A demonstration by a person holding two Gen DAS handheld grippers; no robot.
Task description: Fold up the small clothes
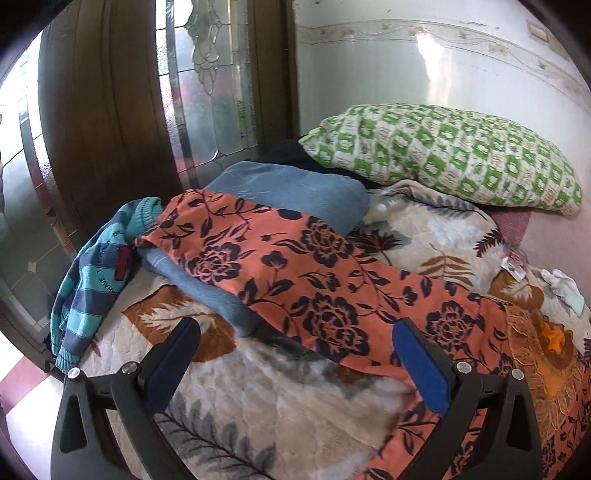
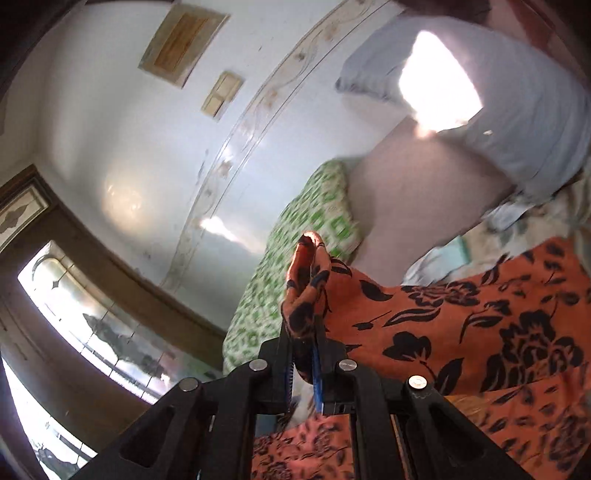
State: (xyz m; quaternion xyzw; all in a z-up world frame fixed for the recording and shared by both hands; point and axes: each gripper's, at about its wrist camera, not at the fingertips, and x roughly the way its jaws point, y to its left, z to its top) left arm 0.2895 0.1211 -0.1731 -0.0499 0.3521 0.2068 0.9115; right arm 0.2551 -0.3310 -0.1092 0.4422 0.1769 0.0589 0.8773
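- orange floral garment (image 1: 325, 291) lies on the bed, long axis from 10 to 4 o'clock, its 4 o'clock end cut off.
- left gripper (image 1: 295, 354) fingers apart above it; right gripper (image 2: 304, 354) fingers clamped on its bunched edge.

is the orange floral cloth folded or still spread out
Spread, not folded: the orange floral cloth lies stretched across the blue garment and blanket, one edge pinched in the shut right gripper.

Pale glossy wall (image 1: 424, 96) with floral border strip (image 1: 443, 31). Dark wooden door (image 1: 110, 110) with leaded glass panels (image 1: 207, 85), daylight coming through. Bed under leaf-print blanket (image 1: 277, 406); green checked pillow (image 1: 454, 155) against wall. Possibly a switch plate (image 2: 222, 92), blurred.
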